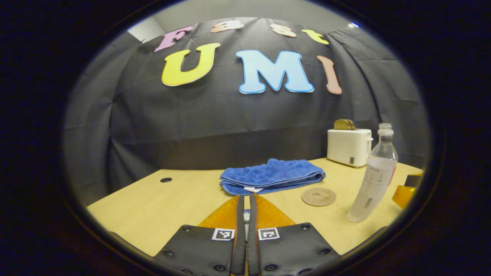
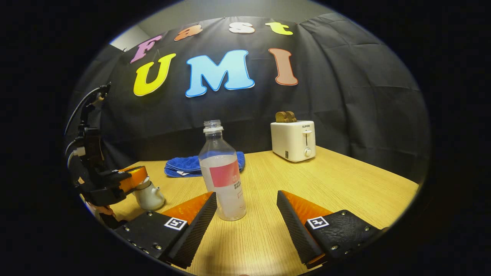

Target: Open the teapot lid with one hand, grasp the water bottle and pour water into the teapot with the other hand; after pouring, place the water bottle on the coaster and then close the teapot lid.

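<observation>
Spread wide, the right gripper (image 2: 245,209) flanks a clear uncapped plastic water bottle (image 2: 223,176) standing on the pale wooden table (image 2: 345,180), neither finger touching it. Left gripper (image 1: 245,209) is pinched nearly closed above the small white teapot (image 2: 149,195); what it holds is hidden. Round wooden coaster (image 1: 318,196) lies beside a folded blue towel (image 1: 272,175).

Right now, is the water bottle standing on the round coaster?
No. In the left gripper view the water bottle stands on the bare table, with the coaster apart beside it.
</observation>
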The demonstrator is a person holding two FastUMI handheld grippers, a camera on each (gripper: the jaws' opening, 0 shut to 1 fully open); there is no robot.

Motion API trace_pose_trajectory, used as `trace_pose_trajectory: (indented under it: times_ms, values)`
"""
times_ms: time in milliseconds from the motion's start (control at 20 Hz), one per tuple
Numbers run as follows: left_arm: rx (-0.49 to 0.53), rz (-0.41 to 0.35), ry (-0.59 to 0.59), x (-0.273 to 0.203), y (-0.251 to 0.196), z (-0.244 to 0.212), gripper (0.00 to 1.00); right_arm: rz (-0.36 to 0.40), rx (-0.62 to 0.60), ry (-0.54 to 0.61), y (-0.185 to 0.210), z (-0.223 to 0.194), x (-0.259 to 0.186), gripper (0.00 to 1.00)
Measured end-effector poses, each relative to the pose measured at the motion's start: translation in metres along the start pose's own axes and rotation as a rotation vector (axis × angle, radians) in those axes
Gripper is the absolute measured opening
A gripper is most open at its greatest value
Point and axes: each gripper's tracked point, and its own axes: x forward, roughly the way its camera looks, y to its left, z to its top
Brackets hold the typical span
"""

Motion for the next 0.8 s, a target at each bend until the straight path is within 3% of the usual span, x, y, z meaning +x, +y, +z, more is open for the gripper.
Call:
trace_pose_trajectory:
  times_ms: [500,800]
  values:
    - [-0.039,-0.007,-0.009,-0.014,0.013,0.008,0.09,0.022,-0.015,0.016,0.01,-0.003,0.004,0.98]
    - [-0.051,0.022,0.016,-0.037,0.046,0.001,0.09,0.053,-0.053,0.014,0.026,0.001,0.009,0.98]
